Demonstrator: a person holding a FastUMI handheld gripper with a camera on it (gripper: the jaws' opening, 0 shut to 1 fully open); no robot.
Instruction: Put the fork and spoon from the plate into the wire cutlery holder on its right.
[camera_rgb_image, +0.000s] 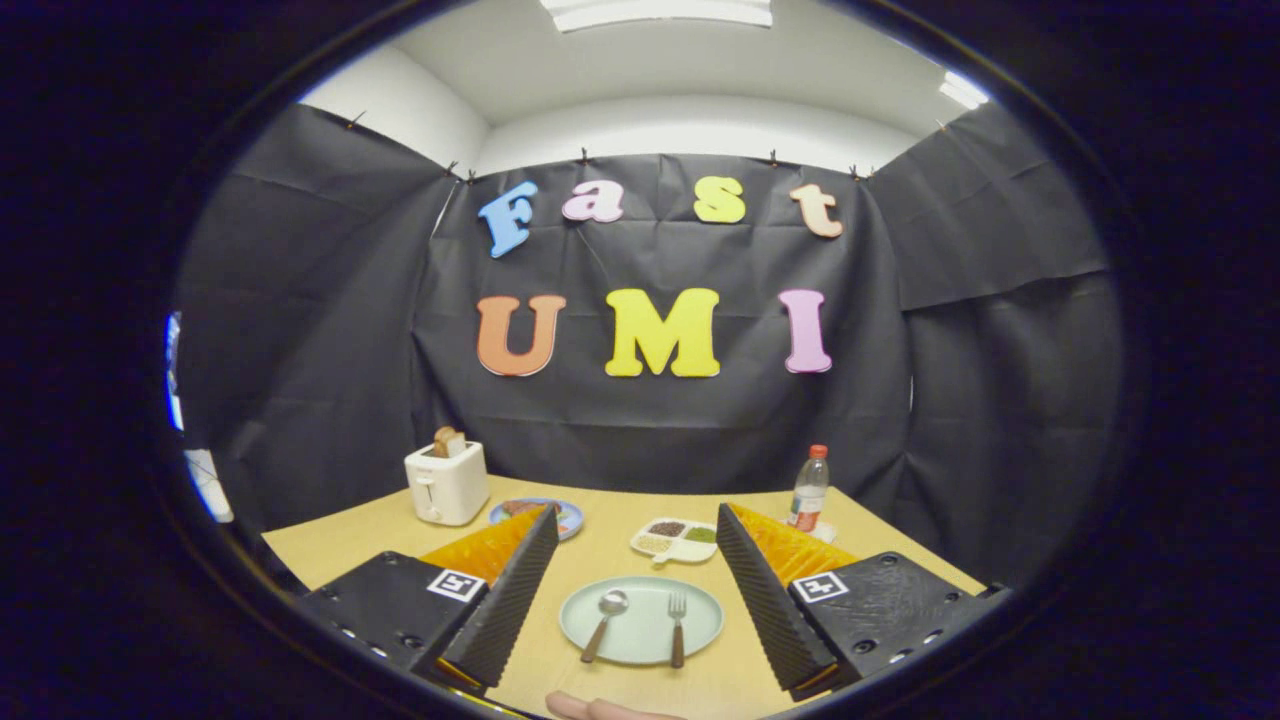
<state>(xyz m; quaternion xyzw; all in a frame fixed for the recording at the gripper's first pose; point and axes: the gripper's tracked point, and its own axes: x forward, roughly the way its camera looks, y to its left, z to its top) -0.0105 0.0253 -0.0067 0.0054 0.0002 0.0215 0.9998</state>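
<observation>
Fingertips of a person's hand (610, 709) nearest, on the worktop (600, 560). Gripper (636, 555) spread wide, grasping nothing. Plate (641, 619) between its fingers, spoon (605, 621) left, fork (677, 628) right. Beyond: divided snack dish (676, 538), bottle (808, 489), toaster (446, 482).

The tool (637, 585) is held raised and tipped slightly downward, looking forward along its own two fingers. Those fingers stand wide apart, fully spread, with nothing pressed between them. The left finger (505, 600) slants inward from the lower left, its ridged inner face turned toward the gap; the right finger (765, 600) mirrors it from the lower right (both carry a small square marker on the flat block behind them). Below the gap, a person's fingertips (605, 708) lie flat on the surface, close beneath the tool and between its two fingers.
</observation>
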